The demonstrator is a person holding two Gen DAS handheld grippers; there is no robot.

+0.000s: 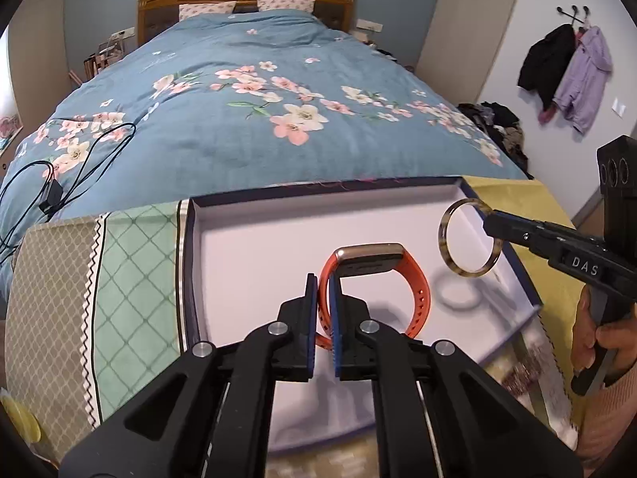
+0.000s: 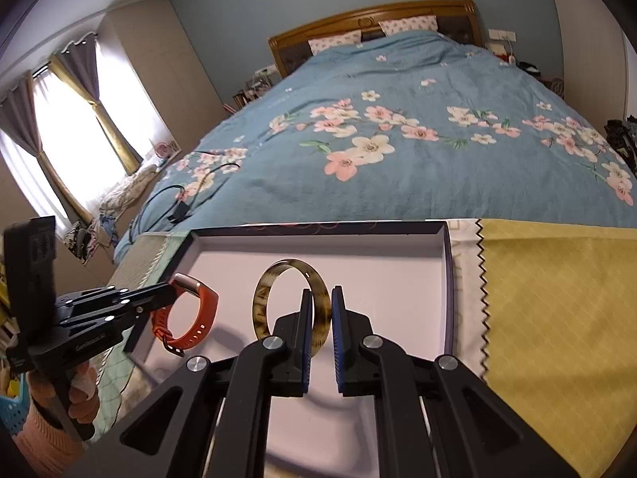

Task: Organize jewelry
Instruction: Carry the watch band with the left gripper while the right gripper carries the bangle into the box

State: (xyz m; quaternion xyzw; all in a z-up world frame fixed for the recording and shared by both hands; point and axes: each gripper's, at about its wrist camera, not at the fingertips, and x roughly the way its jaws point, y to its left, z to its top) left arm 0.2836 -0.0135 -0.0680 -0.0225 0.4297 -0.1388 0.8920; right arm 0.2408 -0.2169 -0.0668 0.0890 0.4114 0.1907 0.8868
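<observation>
The left tool [image 1: 323,302] is clenched on the strap of an orange watch [image 1: 378,279], holding it above the white floor of a shallow open box [image 1: 254,247]. To its right, the right tool [image 2: 321,310] grips a mottled amber bangle [image 2: 290,306] upright over the same box. The box sits on a patterned cloth [image 1: 131,279] at the near end of the bed [image 1: 247,119].

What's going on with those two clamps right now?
Left hand-held gripper shut on orange watch. Right hand-held gripper shut on tortoiseshell bangle. Both above white tray. Nothing blocking.
</observation>
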